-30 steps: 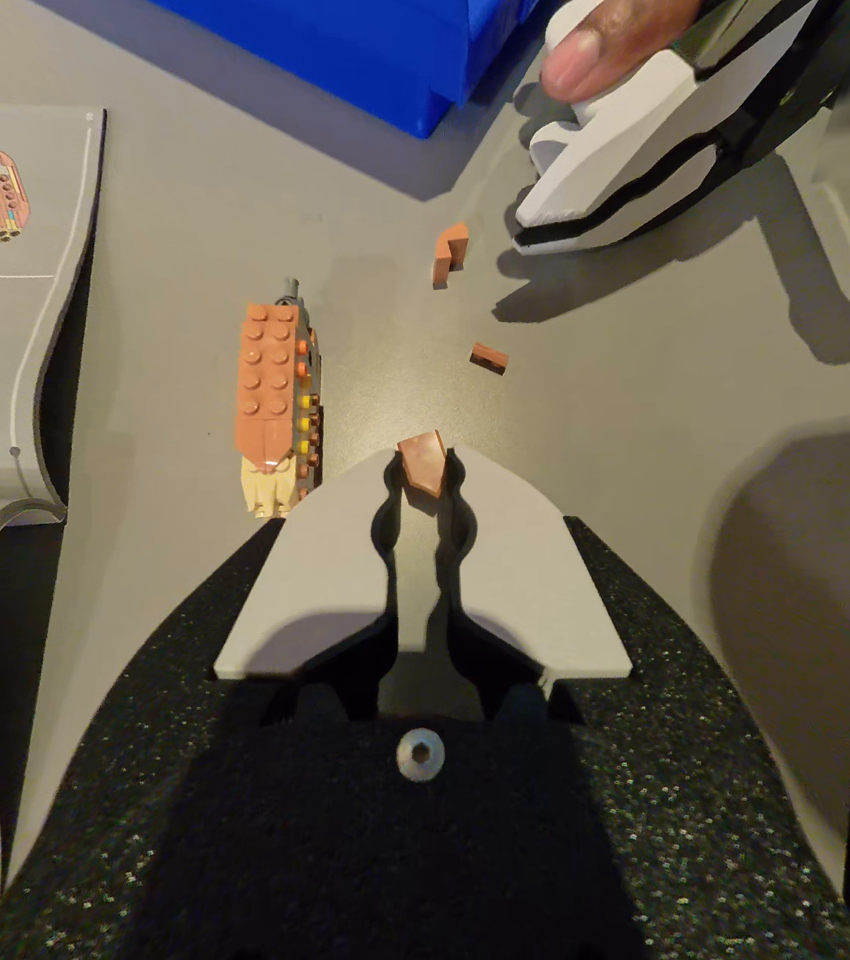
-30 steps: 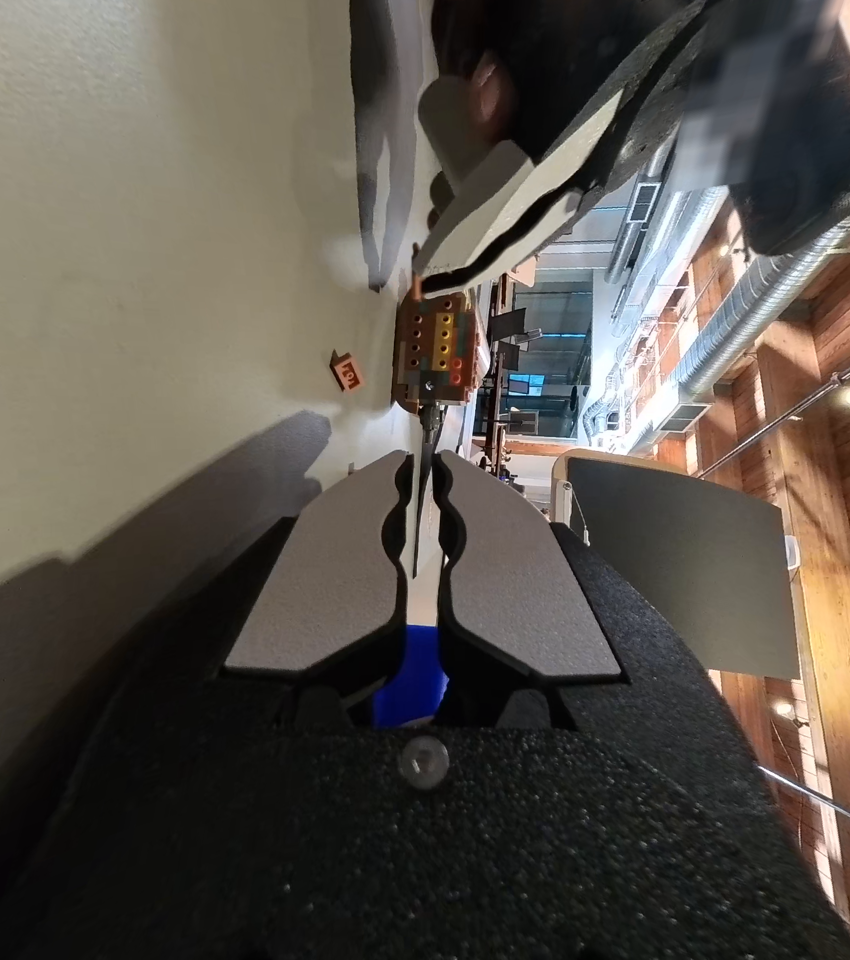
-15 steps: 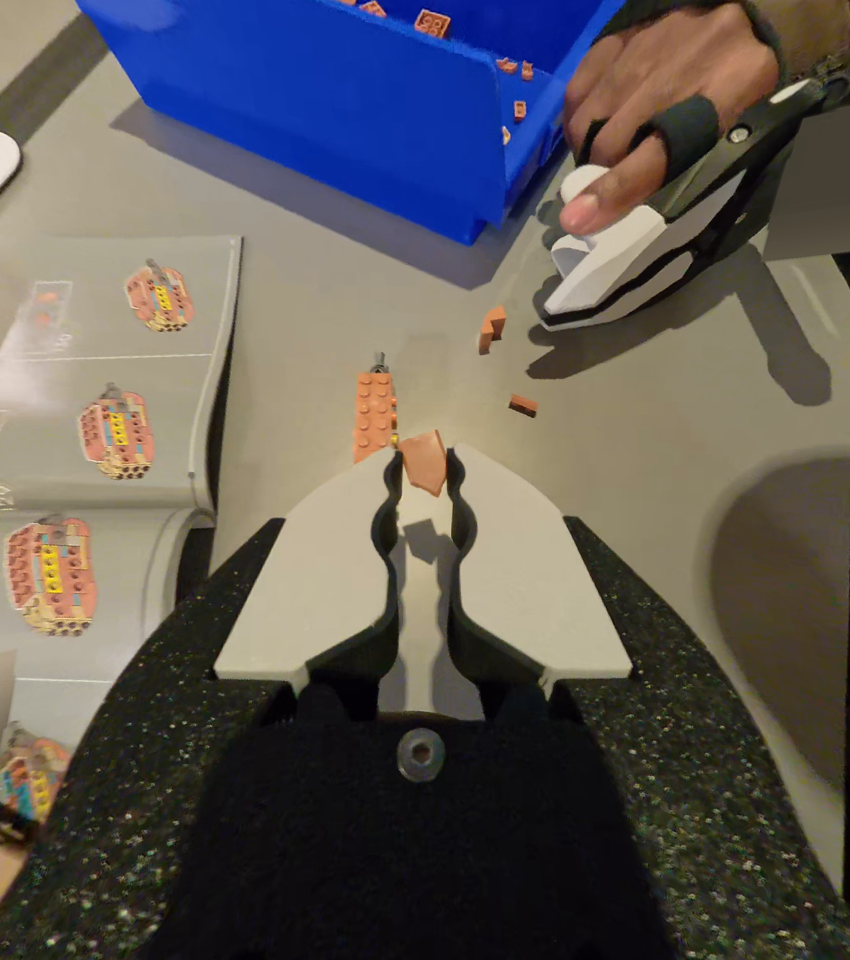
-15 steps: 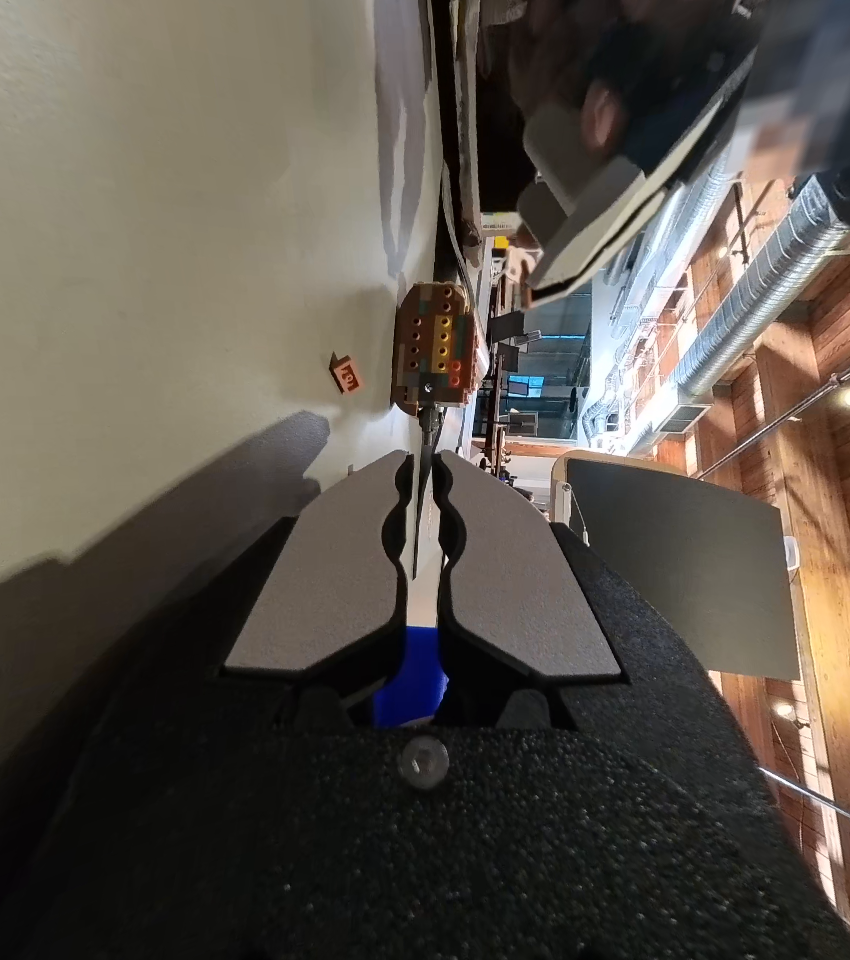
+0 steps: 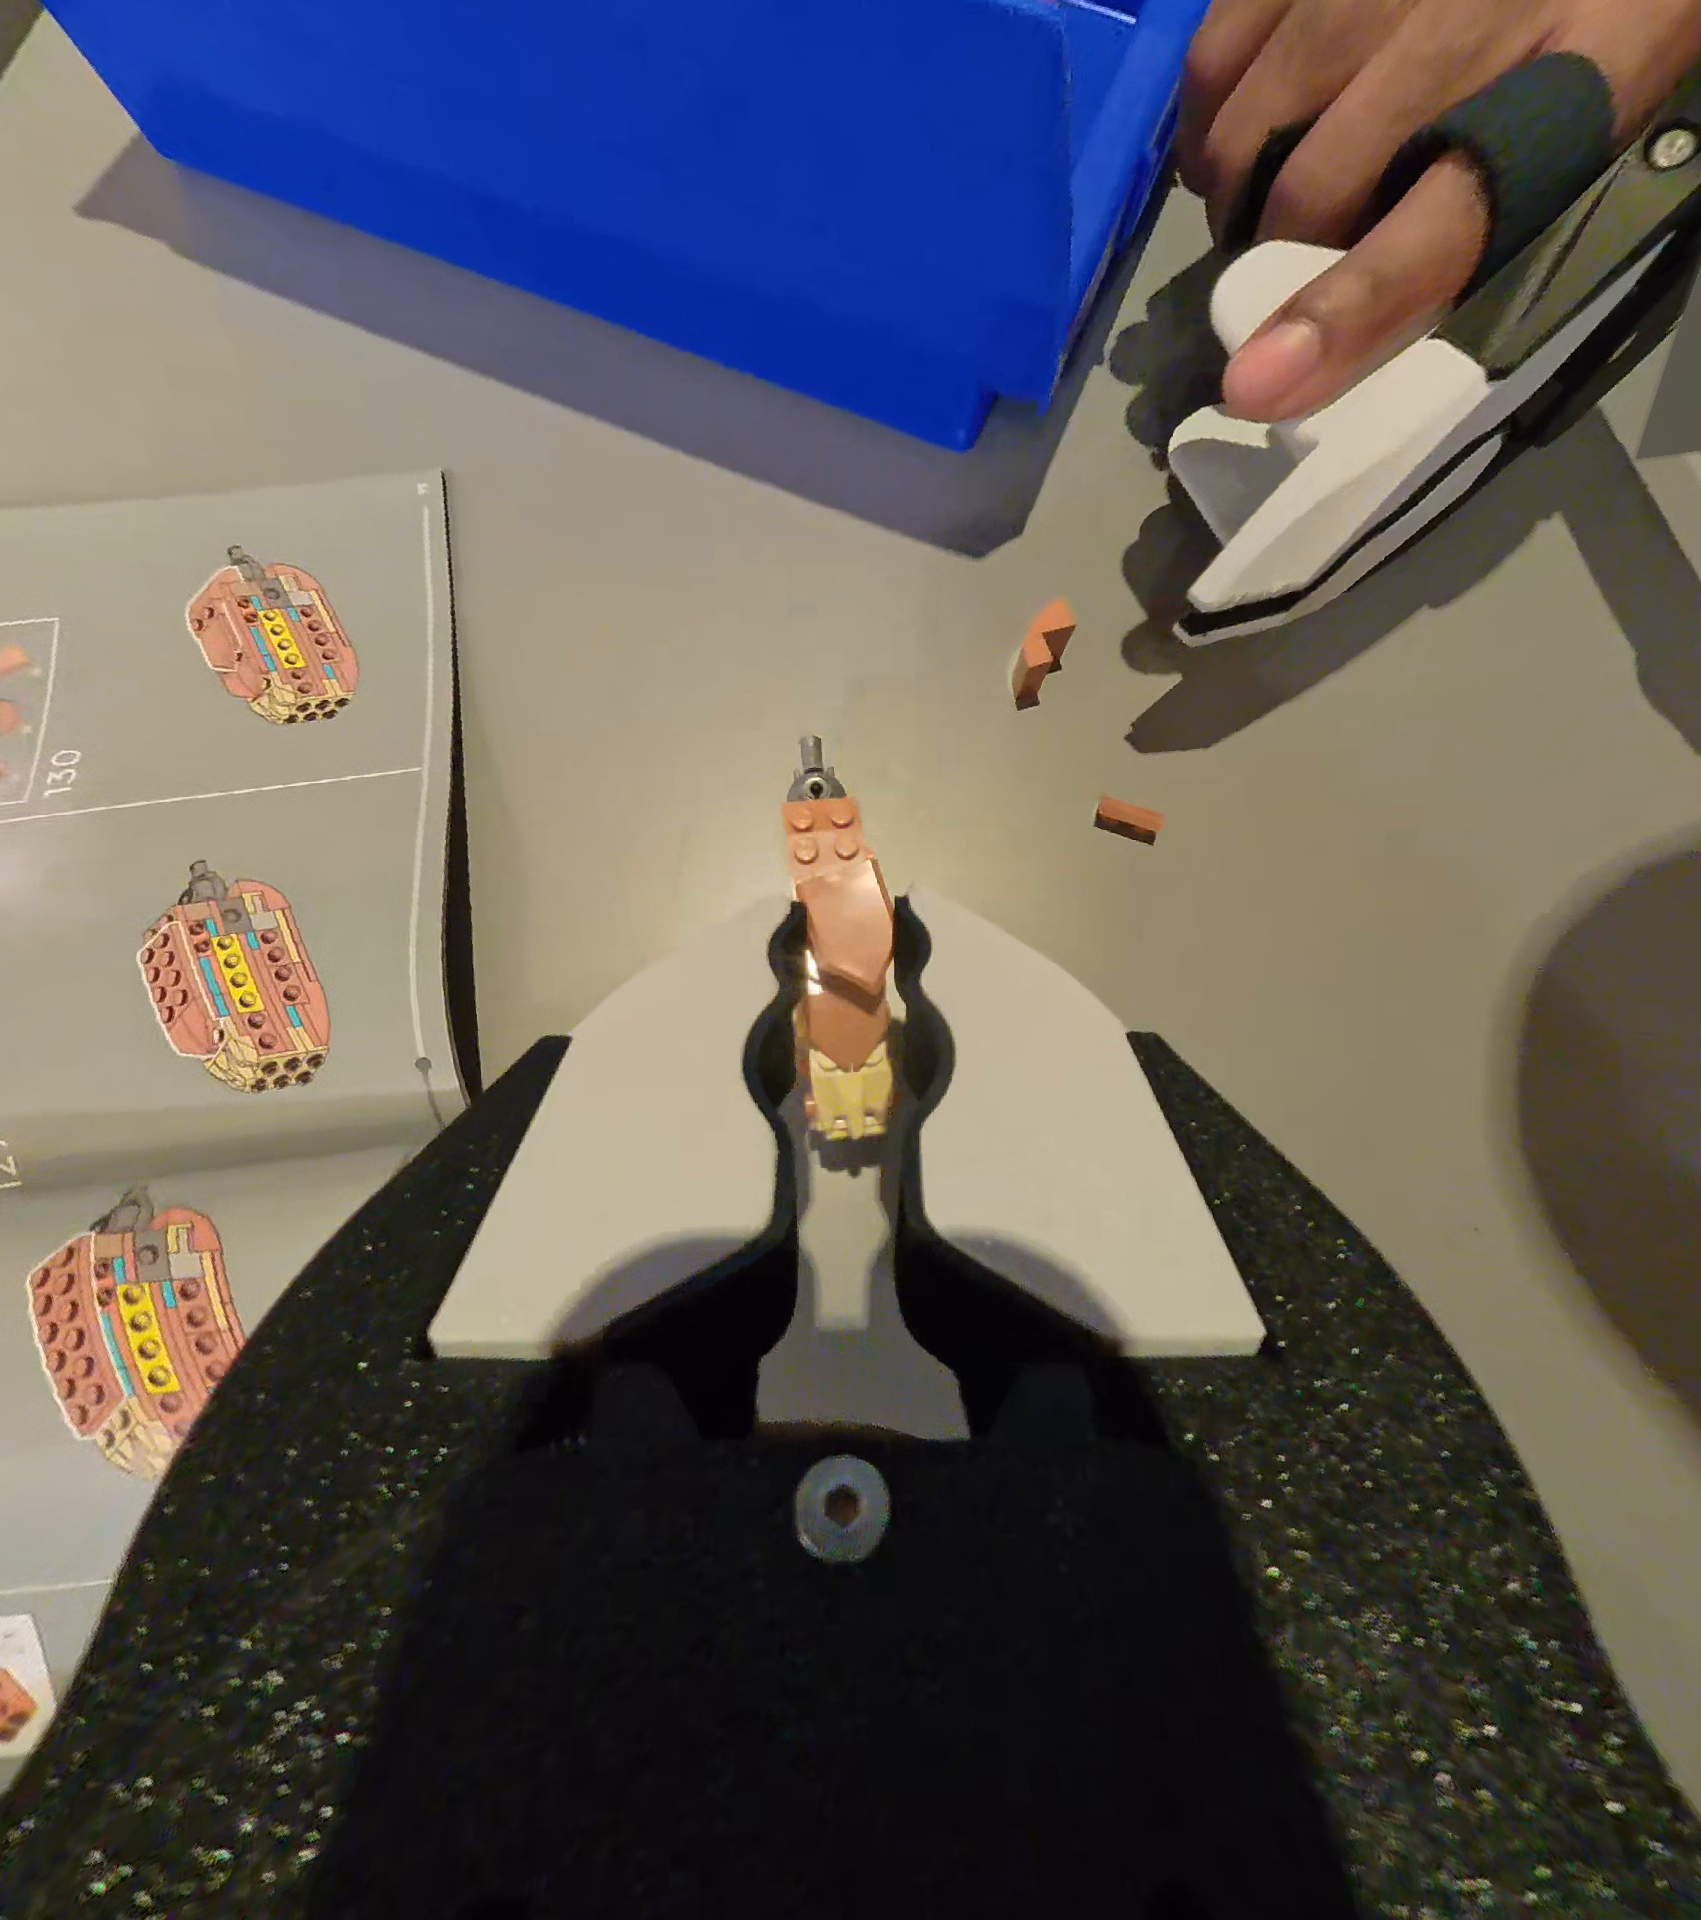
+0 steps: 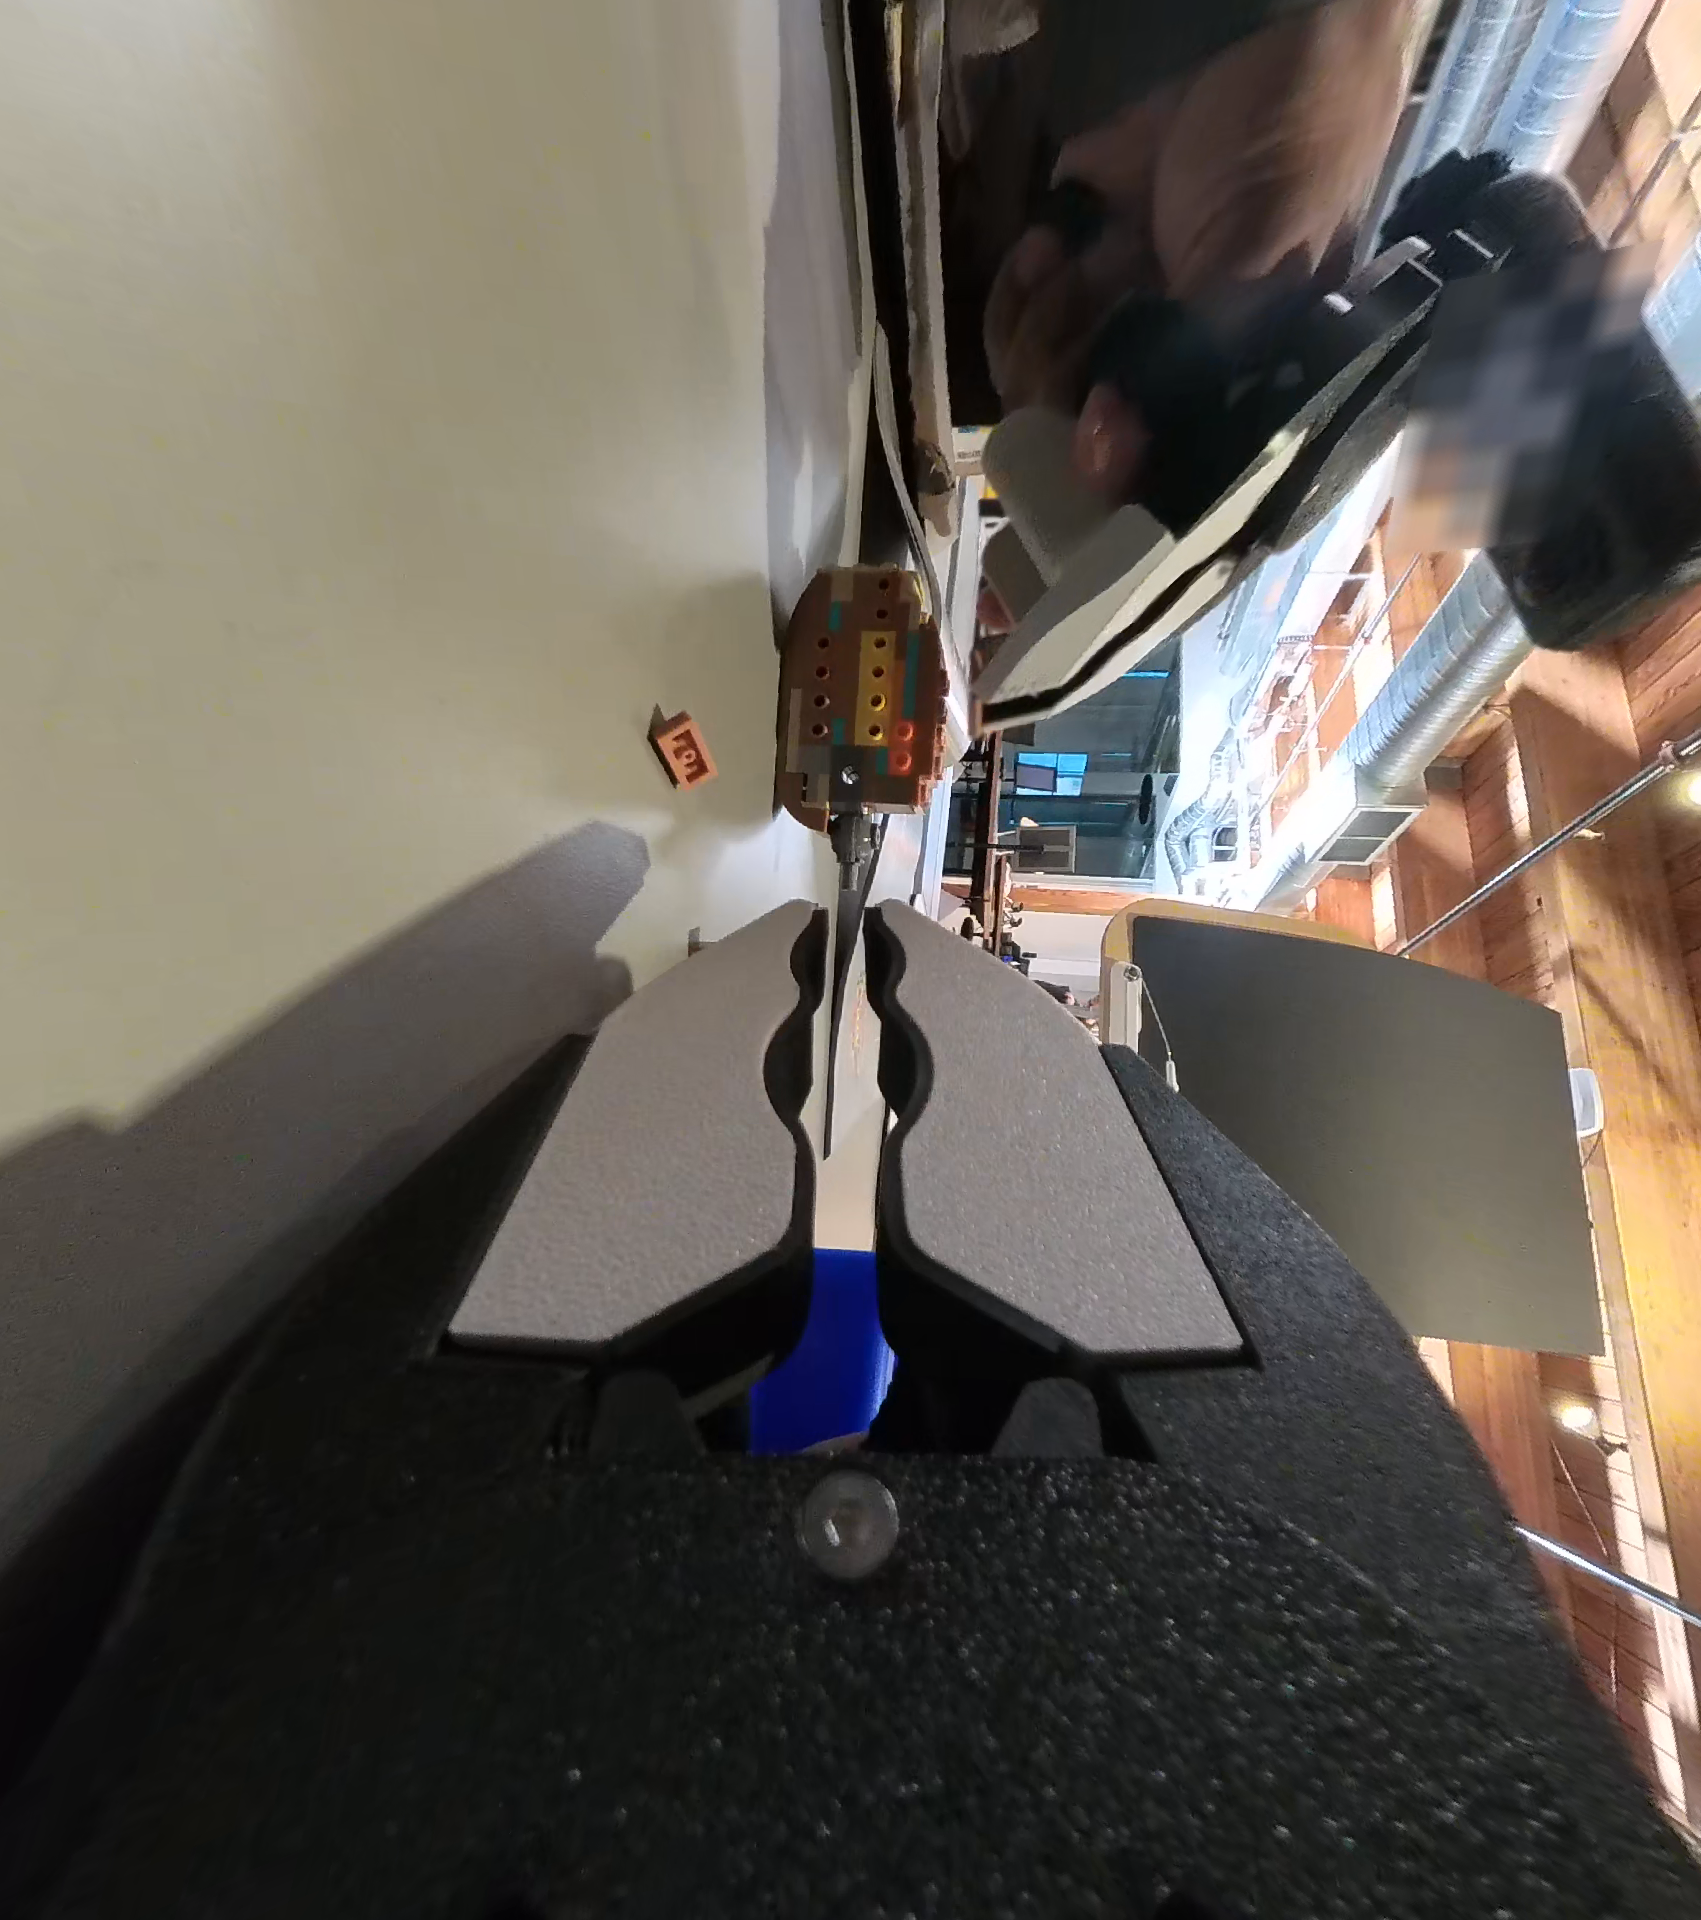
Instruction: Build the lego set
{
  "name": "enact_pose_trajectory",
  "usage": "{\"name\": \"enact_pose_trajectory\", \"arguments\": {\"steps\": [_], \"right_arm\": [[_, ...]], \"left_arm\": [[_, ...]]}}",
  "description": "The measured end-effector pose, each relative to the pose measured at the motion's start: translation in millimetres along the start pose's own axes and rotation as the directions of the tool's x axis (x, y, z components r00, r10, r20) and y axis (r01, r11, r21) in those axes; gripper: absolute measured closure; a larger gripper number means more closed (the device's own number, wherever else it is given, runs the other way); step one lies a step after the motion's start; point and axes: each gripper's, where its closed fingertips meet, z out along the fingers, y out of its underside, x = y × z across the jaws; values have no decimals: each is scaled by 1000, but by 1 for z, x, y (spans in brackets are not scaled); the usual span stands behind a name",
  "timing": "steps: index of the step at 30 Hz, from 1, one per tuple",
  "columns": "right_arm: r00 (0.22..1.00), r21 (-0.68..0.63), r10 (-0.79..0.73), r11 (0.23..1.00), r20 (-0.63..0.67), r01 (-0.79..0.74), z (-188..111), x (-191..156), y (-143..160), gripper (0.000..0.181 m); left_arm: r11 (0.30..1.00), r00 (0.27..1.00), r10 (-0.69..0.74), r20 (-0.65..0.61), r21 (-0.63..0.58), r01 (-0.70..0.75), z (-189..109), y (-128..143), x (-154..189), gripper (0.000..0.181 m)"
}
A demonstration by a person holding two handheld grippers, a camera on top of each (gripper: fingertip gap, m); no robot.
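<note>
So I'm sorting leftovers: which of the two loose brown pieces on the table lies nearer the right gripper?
The stepped brown piece, just off the right gripper; the small flat brick lies farther away.

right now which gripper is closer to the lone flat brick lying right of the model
Hard to call, probably the right gripper, just beyond the flat brick. The left gripper, holding a brown slope piece, sits left of it, over the model.

Lego model point(image 5: 830, 831) sits mid-table point(image 5: 617, 665), directly ahead of left gripper point(image 5: 843, 914). Instruction booklet point(image 5: 202, 831) lies to its left; bin point(image 5: 617, 177) behind, far side. Two loose bricks right of model — one point(image 5: 1043, 652) nearer the bin, other point(image 5: 1128, 819) closer in. Right gripper point(image 5: 1241, 613) beyond them, just beside bin's corner.
</note>
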Motion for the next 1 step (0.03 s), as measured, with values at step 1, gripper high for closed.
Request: {"name": "enact_pose_trajectory", "arguments": {"steps": [1], "right_arm": [[1000, 1, 1, 1000, 0, -1, 0, 0, 0, 174]], "left_arm": [[1000, 1000, 3, -4, -4, -3, 1, 0, 0, 165]]}}
